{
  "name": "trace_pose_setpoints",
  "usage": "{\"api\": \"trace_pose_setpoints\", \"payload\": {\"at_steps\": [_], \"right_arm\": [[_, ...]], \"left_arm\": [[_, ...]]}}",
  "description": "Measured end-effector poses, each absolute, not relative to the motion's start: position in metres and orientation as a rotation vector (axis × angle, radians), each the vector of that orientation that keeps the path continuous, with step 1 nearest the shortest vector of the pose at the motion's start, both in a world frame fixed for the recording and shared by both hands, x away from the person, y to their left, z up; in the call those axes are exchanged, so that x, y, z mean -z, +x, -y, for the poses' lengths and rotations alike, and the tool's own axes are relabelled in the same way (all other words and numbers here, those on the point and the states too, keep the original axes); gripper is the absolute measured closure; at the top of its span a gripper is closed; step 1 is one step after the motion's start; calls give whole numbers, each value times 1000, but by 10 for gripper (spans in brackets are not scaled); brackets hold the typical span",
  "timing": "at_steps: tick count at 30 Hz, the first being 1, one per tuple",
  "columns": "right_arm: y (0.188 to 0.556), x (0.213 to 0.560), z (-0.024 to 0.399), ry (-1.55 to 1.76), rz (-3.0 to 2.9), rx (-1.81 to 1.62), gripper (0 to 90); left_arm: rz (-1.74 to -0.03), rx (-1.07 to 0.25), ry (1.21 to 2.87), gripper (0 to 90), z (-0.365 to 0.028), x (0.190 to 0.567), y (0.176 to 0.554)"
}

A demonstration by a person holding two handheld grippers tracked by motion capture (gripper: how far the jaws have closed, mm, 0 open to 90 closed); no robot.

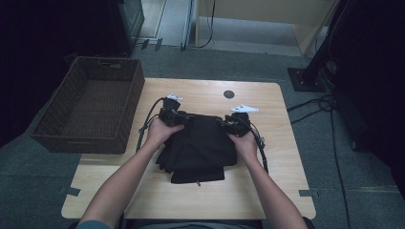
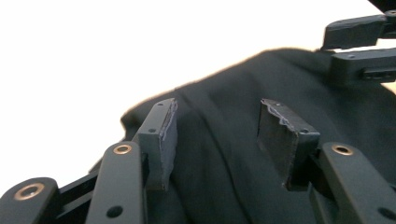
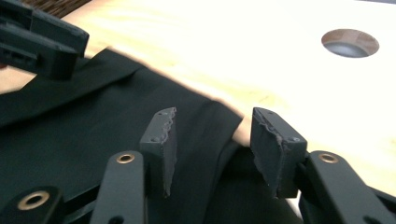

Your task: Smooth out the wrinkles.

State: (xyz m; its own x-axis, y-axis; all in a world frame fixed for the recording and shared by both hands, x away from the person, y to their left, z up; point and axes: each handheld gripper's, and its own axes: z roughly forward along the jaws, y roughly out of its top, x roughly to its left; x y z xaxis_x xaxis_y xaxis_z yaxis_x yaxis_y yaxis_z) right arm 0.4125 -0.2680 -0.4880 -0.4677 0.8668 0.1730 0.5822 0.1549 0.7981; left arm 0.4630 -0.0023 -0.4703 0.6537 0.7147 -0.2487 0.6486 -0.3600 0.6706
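My left gripper [image 2: 217, 135] has its jaws parted, with the black garment [image 1: 198, 145] under and between them, but the pads do not press it. My right gripper [image 3: 212, 144] is the same: jaws apart over the far corner of the cloth, nothing pinched. The garment lies folded in the middle of the wooden table [image 1: 282, 143], and both grippers stand at its far edge. I judge I am in the folding step. Next I must close each jaw on a corner. The wicker basket [image 1: 90, 107] waits at the left.

parted fingers [image 3: 164, 140] over black cloth [image 3: 84, 135]
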Motion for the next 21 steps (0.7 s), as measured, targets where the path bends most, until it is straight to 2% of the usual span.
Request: {"api": "trace_pose_setpoints", "payload": {"at_steps": [3,5,6,10,12,15,18,21], "right_arm": [[429,497,258,1405,-2157,-1172,502],[435,504,252,1412,-2173,-1144,538],[436,507,249,1421,-2179,-1145,565],[438,512,243,1415,-2199,-1107,691],[438,512,242,1407,-2212,-1089,769],[437,510,246,1401,-2223,-1108,824],[436,506,251,1389,-2238,-1073,858],[434,501,258,1402,-2228,-1167,859]], "left_arm": [[-1085,-126,2157,455,10,485,474],[-1090,-112,2186,502,11,496,478],[-1079,-130,2184,537,11,499,478],[-1038,-204,2211,770,7,500,479],[-1049,-186,2208,860,3,499,480],[-1088,-87,2128,888,-10,495,481],[-1144,-72,2068,891,-32,487,484],[-1148,-59,2091,891,-44,483,482]]}}
